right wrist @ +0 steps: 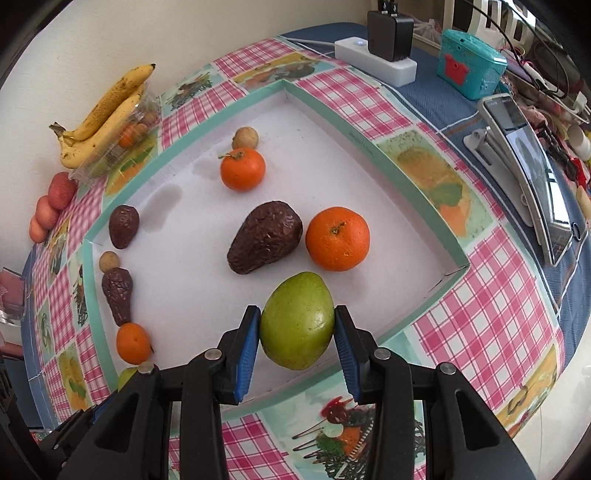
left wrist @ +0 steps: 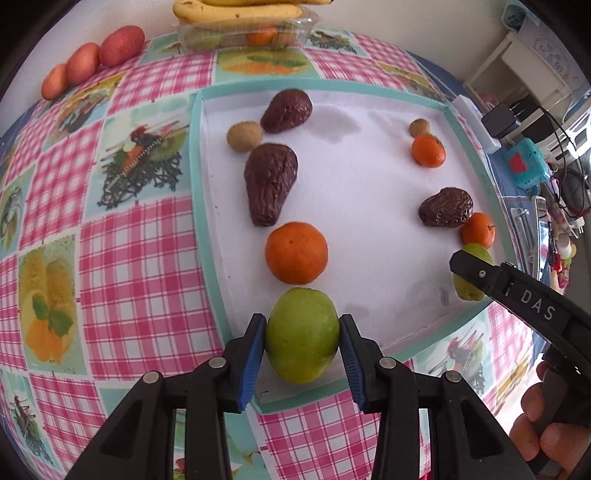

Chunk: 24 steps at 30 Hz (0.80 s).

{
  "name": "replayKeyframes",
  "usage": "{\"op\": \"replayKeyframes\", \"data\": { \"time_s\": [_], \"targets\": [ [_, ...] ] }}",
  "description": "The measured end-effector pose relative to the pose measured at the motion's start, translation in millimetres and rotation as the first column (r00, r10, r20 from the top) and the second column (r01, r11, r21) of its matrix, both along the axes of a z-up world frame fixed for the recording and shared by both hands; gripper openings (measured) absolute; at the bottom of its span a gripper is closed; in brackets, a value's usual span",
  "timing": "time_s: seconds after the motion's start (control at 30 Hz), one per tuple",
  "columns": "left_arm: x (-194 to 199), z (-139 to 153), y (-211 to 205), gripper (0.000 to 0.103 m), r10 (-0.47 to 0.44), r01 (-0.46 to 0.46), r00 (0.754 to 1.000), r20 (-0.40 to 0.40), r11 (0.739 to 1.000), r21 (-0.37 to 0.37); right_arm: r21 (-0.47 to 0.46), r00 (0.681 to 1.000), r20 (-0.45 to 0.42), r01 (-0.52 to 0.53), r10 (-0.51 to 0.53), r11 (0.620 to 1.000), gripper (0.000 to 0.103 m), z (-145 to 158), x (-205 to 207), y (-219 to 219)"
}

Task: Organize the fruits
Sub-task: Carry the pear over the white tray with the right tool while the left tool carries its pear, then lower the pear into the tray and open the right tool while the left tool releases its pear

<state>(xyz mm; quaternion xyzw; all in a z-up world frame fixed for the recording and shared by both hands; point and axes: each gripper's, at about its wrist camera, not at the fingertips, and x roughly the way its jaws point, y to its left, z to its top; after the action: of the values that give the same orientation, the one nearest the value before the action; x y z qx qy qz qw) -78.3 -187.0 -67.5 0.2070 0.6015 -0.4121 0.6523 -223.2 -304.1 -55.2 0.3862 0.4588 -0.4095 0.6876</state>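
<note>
between the blue pads of the left gripper (left wrist: 302, 341) sits a green fruit (left wrist: 302, 334), both pads touching its sides; i read this grip as closed on it, at the near edge of the tray (left wrist: 373, 94). the right gripper (right wrist: 297, 332) likewise clamps a second green fruit (right wrist: 297, 319), pads pressed on both flanks, just inside the near tray wall.

step in hand, as i judge it: each fruit is being set at the near end of a row. ahead of the left gripper run an orange (left wrist: 296, 252), an avocado (left wrist: 270, 182) and a kiwi (left wrist: 243, 136). ahead of the right gripper lie an avocado (right wrist: 265, 237) and an orange (right wrist: 337, 238), side by side.

next move, as i judge it: settle each fruit on the tray floor, release the pads, withdraw straight back without nudging the orange just ahead.

surface: white tray floor with faint stains, teal rim, on a pink checked cloth (left wrist: 140, 258). far left of the left gripper are bananas (left wrist: 236, 13) on a clear box. far right of the right gripper stands a phone (right wrist: 532, 170) amid clutter.
</note>
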Motion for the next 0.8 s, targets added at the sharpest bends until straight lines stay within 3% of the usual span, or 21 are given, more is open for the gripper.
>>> {"op": "replayKeyframes", "data": {
  "time_s": [0.8],
  "targets": [
    [2.9, -4.6, -1.6, 0.043, 0.017, -0.018, 0.999, -0.036, 1.000, -0.015, 0.026, 0.999, -0.004, 0.040, -0.040, 0.999, 0.042, -10.1, 0.6, -3.9]
  ]
}}
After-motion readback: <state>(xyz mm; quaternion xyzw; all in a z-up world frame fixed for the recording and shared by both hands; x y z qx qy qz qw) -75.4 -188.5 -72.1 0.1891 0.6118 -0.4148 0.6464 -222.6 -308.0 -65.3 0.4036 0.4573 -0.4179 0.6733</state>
